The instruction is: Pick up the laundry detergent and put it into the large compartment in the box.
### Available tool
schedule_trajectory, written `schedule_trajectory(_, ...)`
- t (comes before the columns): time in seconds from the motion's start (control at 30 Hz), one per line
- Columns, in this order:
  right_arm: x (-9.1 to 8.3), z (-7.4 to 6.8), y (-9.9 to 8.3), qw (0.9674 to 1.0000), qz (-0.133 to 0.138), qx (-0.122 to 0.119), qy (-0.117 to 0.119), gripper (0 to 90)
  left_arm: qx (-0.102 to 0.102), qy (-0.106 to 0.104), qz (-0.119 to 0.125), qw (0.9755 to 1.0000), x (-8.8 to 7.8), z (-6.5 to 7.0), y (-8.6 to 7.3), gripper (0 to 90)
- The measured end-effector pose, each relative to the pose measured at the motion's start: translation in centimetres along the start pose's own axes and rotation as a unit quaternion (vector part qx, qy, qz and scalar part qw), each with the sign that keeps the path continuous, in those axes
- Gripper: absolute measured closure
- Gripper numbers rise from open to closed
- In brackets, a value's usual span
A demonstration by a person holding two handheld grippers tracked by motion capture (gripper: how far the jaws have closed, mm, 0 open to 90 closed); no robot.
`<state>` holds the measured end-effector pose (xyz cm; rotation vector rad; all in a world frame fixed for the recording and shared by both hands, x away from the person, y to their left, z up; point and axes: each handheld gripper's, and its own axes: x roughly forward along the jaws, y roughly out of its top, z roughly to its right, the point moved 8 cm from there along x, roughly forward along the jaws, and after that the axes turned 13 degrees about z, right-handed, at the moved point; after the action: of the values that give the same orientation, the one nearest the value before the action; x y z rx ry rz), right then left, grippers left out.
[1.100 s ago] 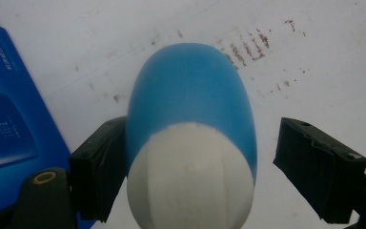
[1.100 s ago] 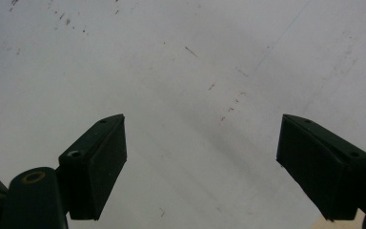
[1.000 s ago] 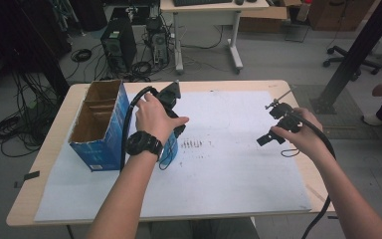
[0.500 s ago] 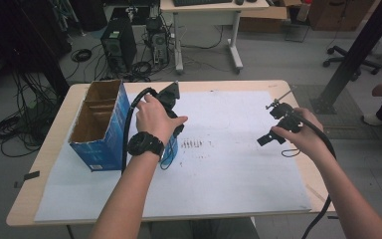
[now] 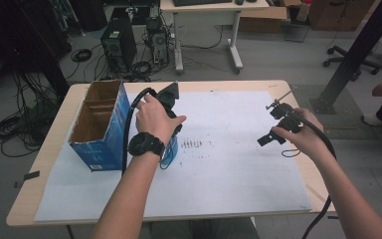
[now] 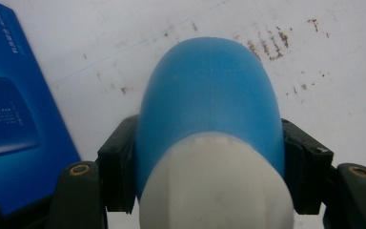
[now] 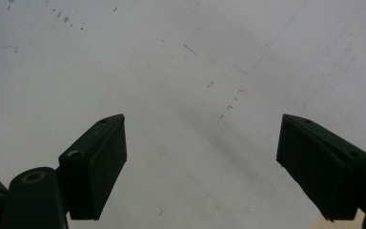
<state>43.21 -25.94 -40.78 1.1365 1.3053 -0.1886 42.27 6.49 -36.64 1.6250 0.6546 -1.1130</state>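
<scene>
**Table stock: one bottle held, one box, two grippers**

Item 1. Left gripper (image 6: 209,157), one. In the left gripper view its two black jaws have just been closing and now press on both flanks of the blue bottle. In the high view the left hand (image 5: 154,117) covers most of it, just right of the box.

Item 2. Blue bottle (image 6: 209,95), one. Blue body with a white end nearest the camera, pinched between the left jaws and held over the white sheet. In the high view a sliver of blue shows under the left hand, beside the box; whether it touches the sheet cannot be told.

Item 3. Right gripper (image 7: 200,167), one. Jaws spread wide, nothing between them, bare white sheet beneath. In the high view it sits in the right hand (image 5: 303,137) near the right edge of the sheet, well apart from the left gripper.

Item 4. White sheet (image 5: 229,179), one. Covers most of the table, with a patch of small dark marks near its middle.

Item 5. Cardboard box (image 5: 99,129), one. Blue outside, brown inside, open at the top, standing at the left of the sheet.

Item 6. Wooden table (image 5: 49,149), one.

Item 7. Beyond the table: one computer tower (image 5: 117,47) on the floor, loose cables around it.
</scene>
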Motion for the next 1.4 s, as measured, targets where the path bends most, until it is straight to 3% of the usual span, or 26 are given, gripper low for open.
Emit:
schedule_trajectory(0.87,-0.04,0.08,-0.25,1.0,0.001,0.0,0.0,17.3,-0.004,0.01,-0.003,0.9999,0.24,-0.03,-0.07,36.9)
schedule_trajectory(1.4,-0.21,0.07,-0.29,1.0,0.001,0.0,-0.002,17.7,-0.001,0.0,-0.012,0.9999,0.09,-0.04,-0.08,37.4)
